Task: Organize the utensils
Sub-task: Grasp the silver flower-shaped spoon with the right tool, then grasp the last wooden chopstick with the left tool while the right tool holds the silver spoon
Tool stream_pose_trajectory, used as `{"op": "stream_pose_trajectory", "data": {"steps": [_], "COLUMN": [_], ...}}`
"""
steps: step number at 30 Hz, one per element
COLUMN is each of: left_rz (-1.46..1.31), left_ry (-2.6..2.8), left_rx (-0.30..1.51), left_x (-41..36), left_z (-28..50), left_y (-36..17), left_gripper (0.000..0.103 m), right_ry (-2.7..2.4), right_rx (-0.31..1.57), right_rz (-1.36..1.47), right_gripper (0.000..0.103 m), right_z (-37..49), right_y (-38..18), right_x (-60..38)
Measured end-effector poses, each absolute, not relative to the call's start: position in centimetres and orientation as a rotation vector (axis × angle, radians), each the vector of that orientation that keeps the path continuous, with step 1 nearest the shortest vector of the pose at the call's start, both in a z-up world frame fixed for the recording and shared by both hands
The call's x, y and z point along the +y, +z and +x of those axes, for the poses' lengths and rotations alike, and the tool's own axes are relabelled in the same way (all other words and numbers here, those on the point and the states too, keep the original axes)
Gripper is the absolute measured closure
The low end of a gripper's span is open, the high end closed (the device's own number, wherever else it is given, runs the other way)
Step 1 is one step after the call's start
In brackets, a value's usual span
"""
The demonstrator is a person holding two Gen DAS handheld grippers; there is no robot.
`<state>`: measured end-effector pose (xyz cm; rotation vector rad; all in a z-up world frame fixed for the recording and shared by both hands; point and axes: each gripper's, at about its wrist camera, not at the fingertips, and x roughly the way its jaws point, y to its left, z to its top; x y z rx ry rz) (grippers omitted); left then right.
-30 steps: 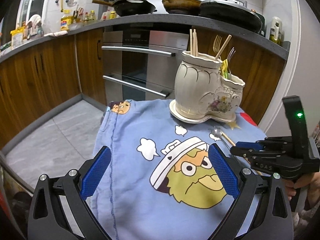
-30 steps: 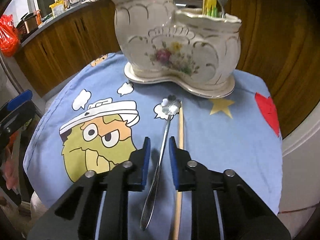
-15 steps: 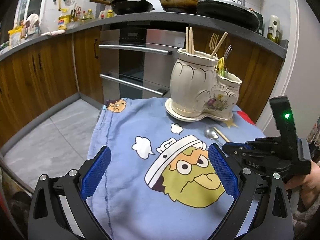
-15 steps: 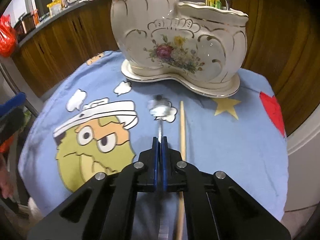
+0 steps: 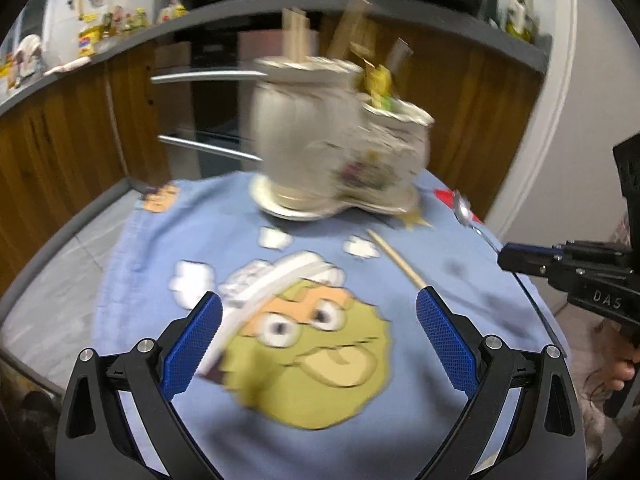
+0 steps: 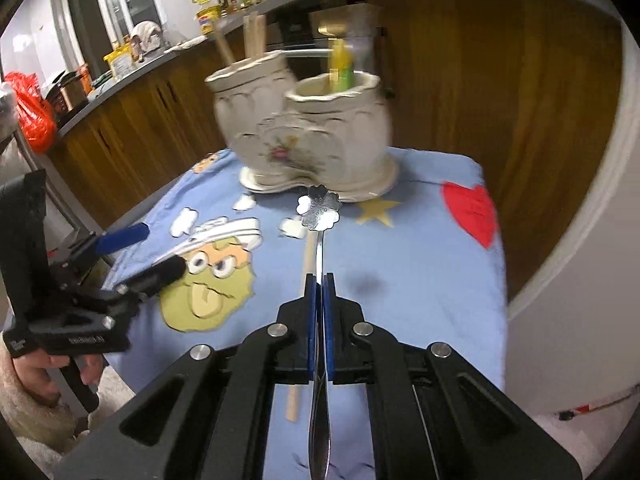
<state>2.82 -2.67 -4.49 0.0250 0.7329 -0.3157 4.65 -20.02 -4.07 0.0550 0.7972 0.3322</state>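
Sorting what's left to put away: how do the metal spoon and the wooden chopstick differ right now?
The spoon is shiny metal with a flower-shaped end; the chopstick is plain pale wood. The spoon is clamped in the shut right hand-held gripper and lifted; the chopstick lies loose on the blue cloth. Both are long and thin, near the ceramic holder.

dim indoor light, motion blur (fisheye edges)

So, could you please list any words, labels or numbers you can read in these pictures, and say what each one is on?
"DAS": white letters on the black body of the right gripper, left wrist view.
Pale marking on the black left gripper body, right wrist view: too blurred.
Yellow packets and bottles on the grey counter: labels too small and blurred.
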Motion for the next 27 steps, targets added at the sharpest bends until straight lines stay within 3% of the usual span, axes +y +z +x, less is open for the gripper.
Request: {"op": "stream_pose_trajectory", "data": {"steps": [4,6,8,15,17,20,27], "left_rz": [0.055,0.079,0.105,0.184,0.191,0.186,0.137], "left_ry": [-0.36,-0.375,-0.372,-0.316,-0.321,-0.362,-0.374], "left_rx": [0.797,0.817,0.834,0.891,0.885,0.889,0.962], "left_x": [-7.4,-9.4,-10.7,-13.1,-12.8,-11.5,-5.2], "left_z": [3.3,3.5,3.8,4.6,4.6,4.4,3.5], "left_y": [-5.8,-6.3,-6.7,-8.4,-8.4,-7.9,-7.3], "left_gripper": [0.009,0.018,0.034,0.065,0.087,0.1,0.103], "right_ry": [0.296,0.292,0.293,0.297,0.304,0.322,0.368], "right_rx": [0.809,0.814,0.813,0.803,0.802,0.807,0.834], "right_rz": [0.084,0.094,0.1,0.121,0.123,0.125,0.104], "right_gripper": [0.1,0.1,0.1,0.1,0.1,0.1,0.1], "right_z": [4.6,4.4,4.2,3.7,3.6,3.5,4.1], "right_y": [-5.0,-5.1,-5.3,-5.4,-5.5,-5.7,-6.5], "right_x": [-22.1,-23.2,-23.8,-24.9,-24.9,-24.5,-22.5]}}
